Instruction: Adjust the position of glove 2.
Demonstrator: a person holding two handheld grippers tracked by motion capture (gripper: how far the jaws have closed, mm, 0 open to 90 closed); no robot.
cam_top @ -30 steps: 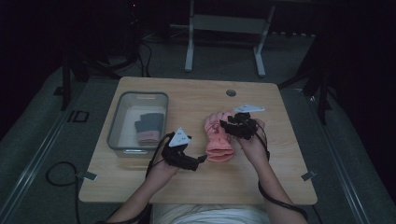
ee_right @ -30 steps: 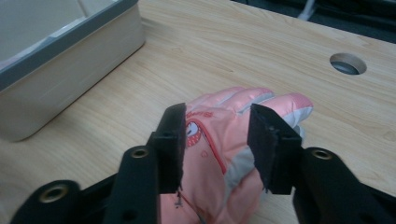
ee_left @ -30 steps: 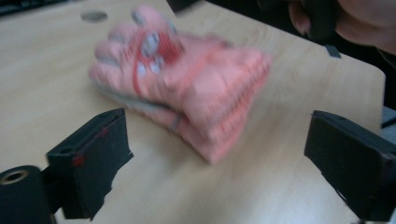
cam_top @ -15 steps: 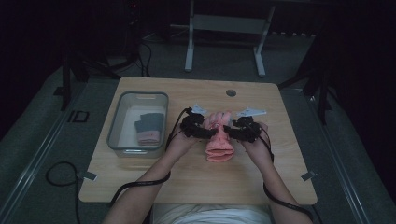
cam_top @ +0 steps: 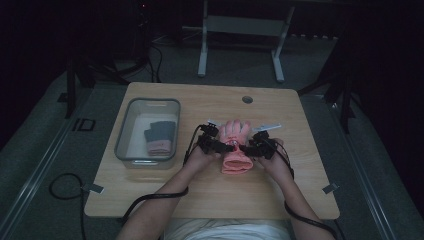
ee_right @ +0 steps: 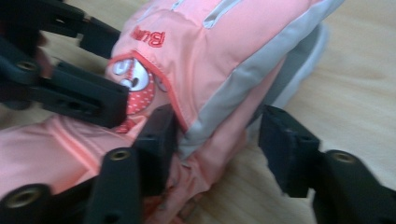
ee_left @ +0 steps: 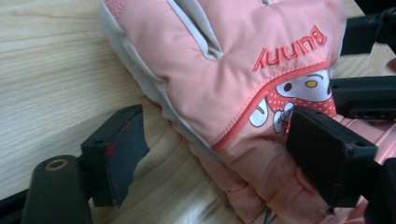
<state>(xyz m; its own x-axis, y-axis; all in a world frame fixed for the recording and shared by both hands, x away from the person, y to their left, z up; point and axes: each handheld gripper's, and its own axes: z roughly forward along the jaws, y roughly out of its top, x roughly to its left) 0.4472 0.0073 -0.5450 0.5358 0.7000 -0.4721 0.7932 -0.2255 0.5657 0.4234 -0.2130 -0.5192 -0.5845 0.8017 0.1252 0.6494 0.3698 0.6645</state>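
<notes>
Pink glove lies flat mid-table, wrist cuff toward the person. Left gripper straddles the glove's wrist edge: jaws have just been closing, 1 pad on top of the fabric, the other off on the wood, not pinching. Right gripper straddles the opposite edge, jaws have just been opening, also not clamped. No grip yet on either side. Left of the glove, the clear bin holds a grey glove; pink one not yet moved there.
</notes>
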